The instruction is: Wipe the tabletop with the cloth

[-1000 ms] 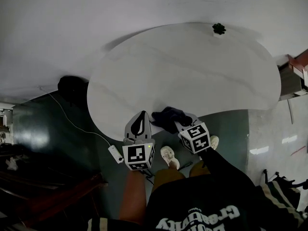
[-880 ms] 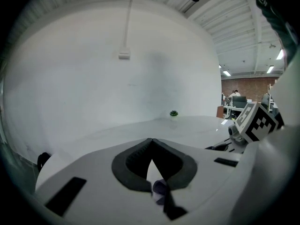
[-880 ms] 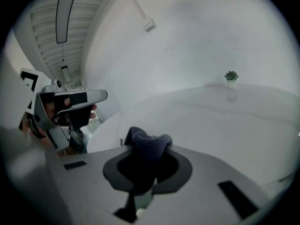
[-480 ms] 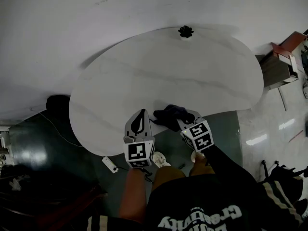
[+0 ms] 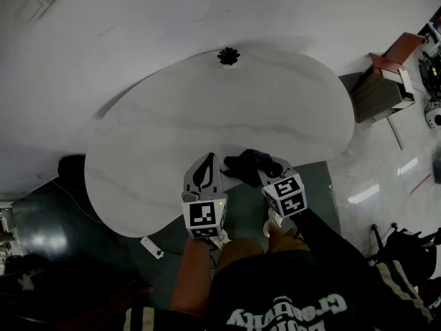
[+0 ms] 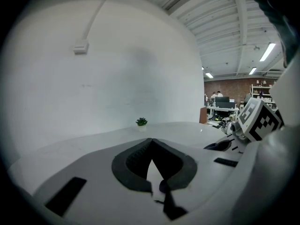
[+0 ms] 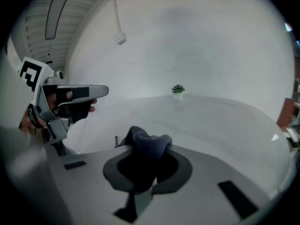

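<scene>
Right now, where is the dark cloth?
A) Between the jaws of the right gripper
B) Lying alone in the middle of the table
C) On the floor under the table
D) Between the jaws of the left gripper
A: the right gripper view shows the dark cloth bunched between the jaws of the right gripper, at the near edge of the table, while the left gripper holds nothing.

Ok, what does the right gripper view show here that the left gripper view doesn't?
Only the right gripper view: the crumpled dark blue cloth clamped in the right claw. Only the left gripper view: the left claw shut on nothing, plus a distant office area with desks and ceiling strip lights. Both: the pale oval tabletop, the small green potted plant at its far edge and the plain white wall behind.
</scene>
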### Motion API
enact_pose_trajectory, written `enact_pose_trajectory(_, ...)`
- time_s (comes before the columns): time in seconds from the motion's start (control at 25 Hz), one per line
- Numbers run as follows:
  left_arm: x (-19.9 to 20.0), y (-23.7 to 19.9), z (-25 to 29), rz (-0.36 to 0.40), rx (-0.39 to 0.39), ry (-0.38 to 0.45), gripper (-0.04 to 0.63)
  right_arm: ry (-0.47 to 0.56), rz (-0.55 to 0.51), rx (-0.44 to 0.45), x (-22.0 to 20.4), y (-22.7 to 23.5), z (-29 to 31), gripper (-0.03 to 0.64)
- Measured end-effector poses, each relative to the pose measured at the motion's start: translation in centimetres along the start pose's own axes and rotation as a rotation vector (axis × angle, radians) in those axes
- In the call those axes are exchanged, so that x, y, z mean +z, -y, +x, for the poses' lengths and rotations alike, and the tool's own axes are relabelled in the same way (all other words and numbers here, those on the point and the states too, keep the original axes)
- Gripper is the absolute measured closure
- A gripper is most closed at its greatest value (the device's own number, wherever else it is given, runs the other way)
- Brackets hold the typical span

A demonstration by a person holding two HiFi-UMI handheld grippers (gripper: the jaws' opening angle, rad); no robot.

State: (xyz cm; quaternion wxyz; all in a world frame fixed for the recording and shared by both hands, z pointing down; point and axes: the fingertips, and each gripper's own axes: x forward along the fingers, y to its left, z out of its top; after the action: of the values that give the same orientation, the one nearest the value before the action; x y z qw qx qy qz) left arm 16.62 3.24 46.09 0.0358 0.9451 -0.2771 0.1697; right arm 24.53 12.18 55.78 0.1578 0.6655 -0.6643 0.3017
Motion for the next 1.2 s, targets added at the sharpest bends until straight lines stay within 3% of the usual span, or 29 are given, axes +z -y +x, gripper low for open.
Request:
enact_pose_trajectory(0.48, 3.2, 10.1, 5.6, 0.052, -0.092, 0.019, 0.600, 0.010, 0.024, -0.130, -2.3, 11.9, -6.4, 0.586)
enact_pose_trajectory(1.2, 8.4, 24.0, 12.3, 0.115, -0.262, 0.072, 0.600, 0.068, 0.144, -0.390, -4.5, 28.5, -17.0, 0.586)
